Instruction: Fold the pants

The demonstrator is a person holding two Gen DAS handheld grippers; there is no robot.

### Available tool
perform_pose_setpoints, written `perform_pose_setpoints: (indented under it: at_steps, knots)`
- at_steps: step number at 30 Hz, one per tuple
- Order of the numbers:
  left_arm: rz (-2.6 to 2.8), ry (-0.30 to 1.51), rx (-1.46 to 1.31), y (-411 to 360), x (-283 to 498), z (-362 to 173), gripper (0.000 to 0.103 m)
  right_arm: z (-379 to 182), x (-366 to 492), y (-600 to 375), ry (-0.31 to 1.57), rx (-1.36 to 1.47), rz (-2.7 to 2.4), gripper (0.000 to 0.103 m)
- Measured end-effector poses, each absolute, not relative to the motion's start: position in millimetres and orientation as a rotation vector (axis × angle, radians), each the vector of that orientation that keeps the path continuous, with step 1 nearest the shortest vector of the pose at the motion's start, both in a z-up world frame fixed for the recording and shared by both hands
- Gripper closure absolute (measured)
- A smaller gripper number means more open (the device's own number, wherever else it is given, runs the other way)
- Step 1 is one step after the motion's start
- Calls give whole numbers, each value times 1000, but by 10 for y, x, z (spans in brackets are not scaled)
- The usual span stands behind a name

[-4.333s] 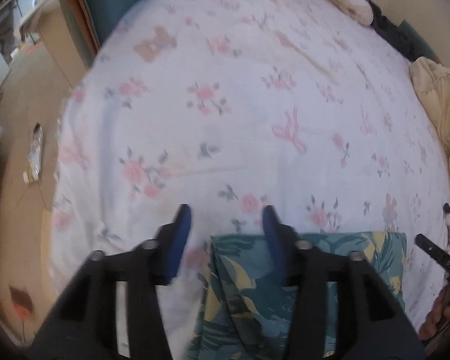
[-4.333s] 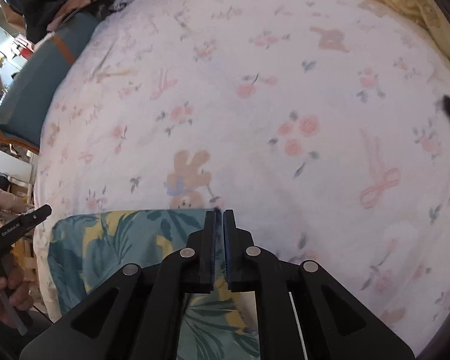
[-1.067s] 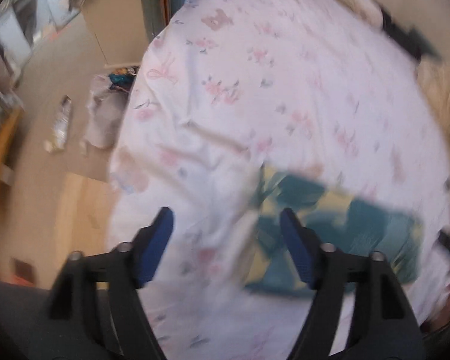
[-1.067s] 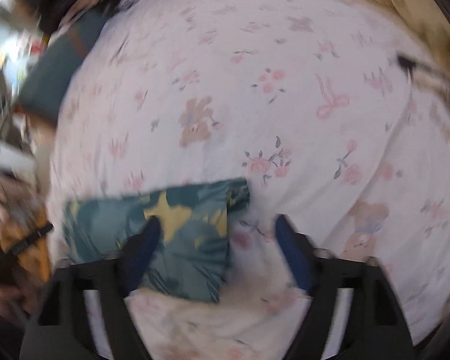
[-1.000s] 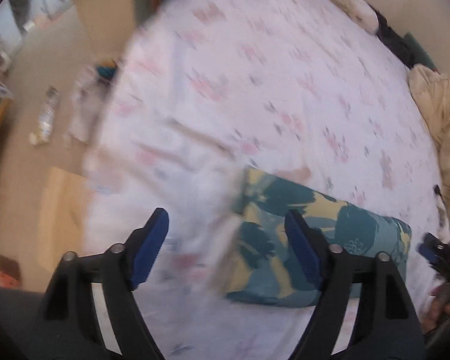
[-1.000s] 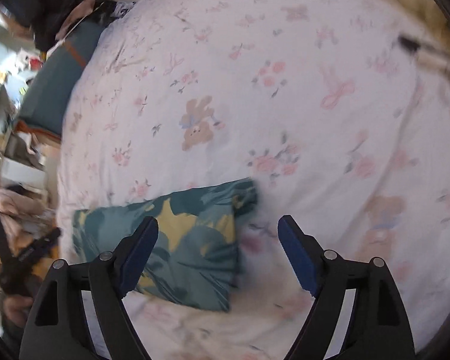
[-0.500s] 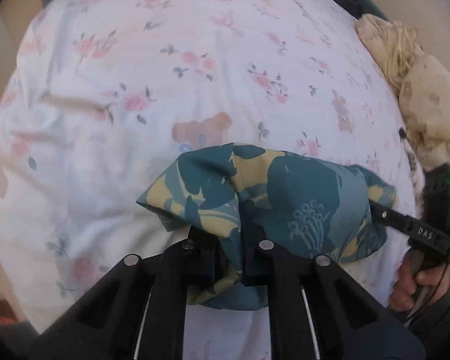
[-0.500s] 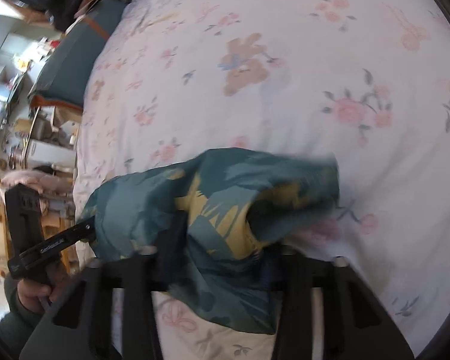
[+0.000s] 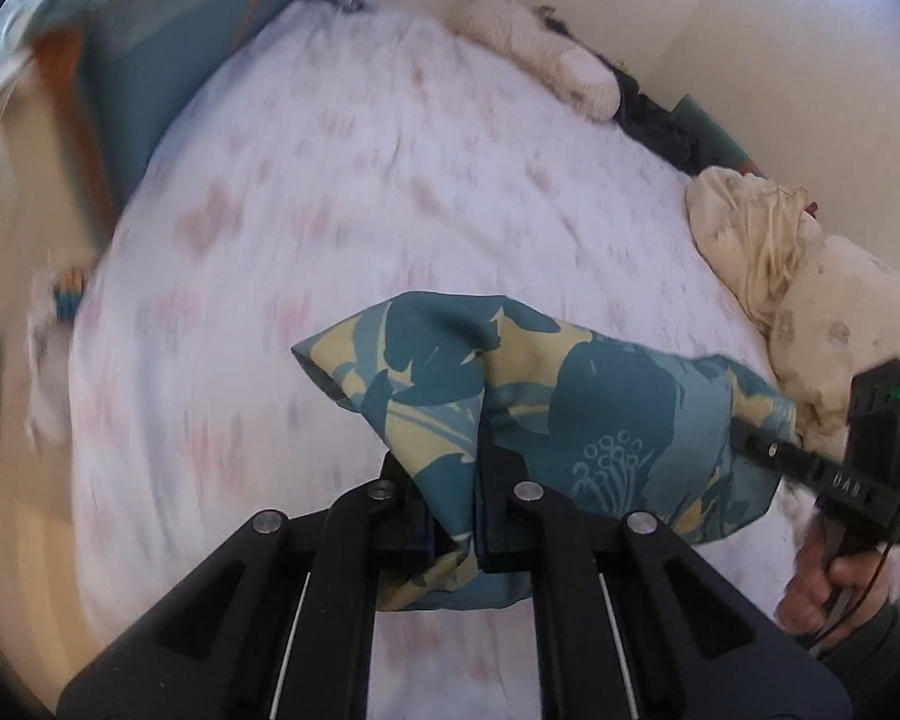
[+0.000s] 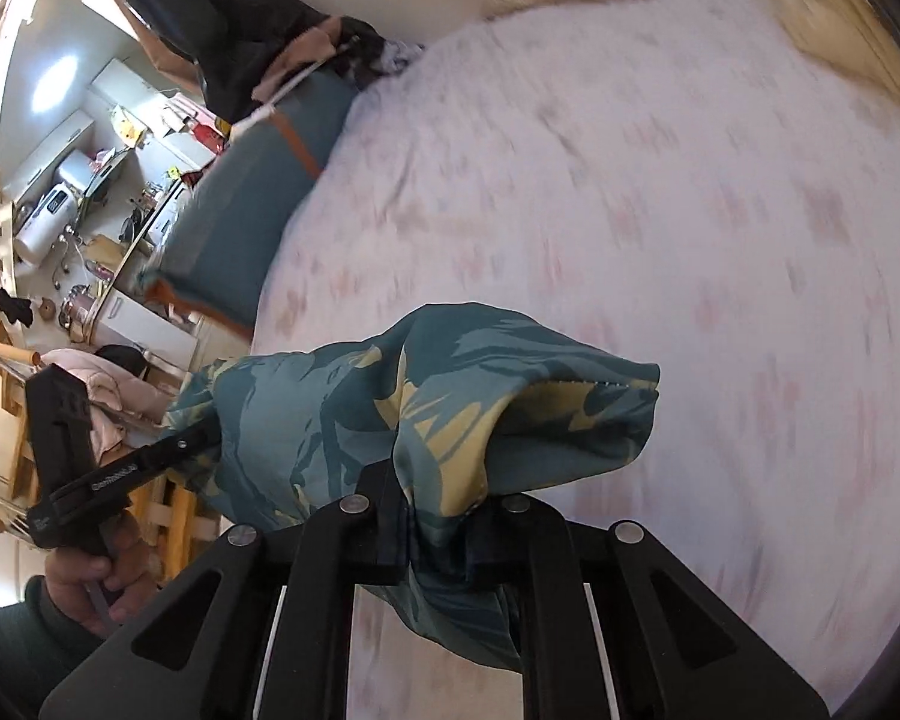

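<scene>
Folded pants [image 9: 546,396], teal with yellow leaf print, hang in the air above the floral bed sheet [image 9: 342,192], bundle sagging between both tools. Left gripper [image 9: 453,516] clamped on one end of the bundle; right gripper [image 10: 444,534] clamped on the other end. Judgement: step in hand is carrying the folded bundle. To do it well: keep both ends level, hold spacing constant so the layers do not slip, lower flat onto the sheet before releasing

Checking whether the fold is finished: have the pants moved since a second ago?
Yes. The pants, then flat on the floral sheet, now hang lifted above it, both grippers shut on them.
</scene>
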State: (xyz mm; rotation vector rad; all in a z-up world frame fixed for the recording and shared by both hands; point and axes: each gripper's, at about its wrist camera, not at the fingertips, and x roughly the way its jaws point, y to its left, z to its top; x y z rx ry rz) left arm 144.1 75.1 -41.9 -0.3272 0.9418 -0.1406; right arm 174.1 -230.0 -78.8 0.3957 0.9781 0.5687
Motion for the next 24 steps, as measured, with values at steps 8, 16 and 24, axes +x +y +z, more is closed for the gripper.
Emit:
perform_pose_setpoints:
  at_steps: [8,16,24]
  knots:
    - [-99,907,-238,927,3153,-626,97,-790,3532,-2073,978,377,569,91]
    - [-39,969,-98,876,4286,-1327,97,-1623,4816,-1912,1110,303,408,92]
    - [-23,857,-12,925,4470,-1324,90,-1397,5138,-1788,938,186,421,92]
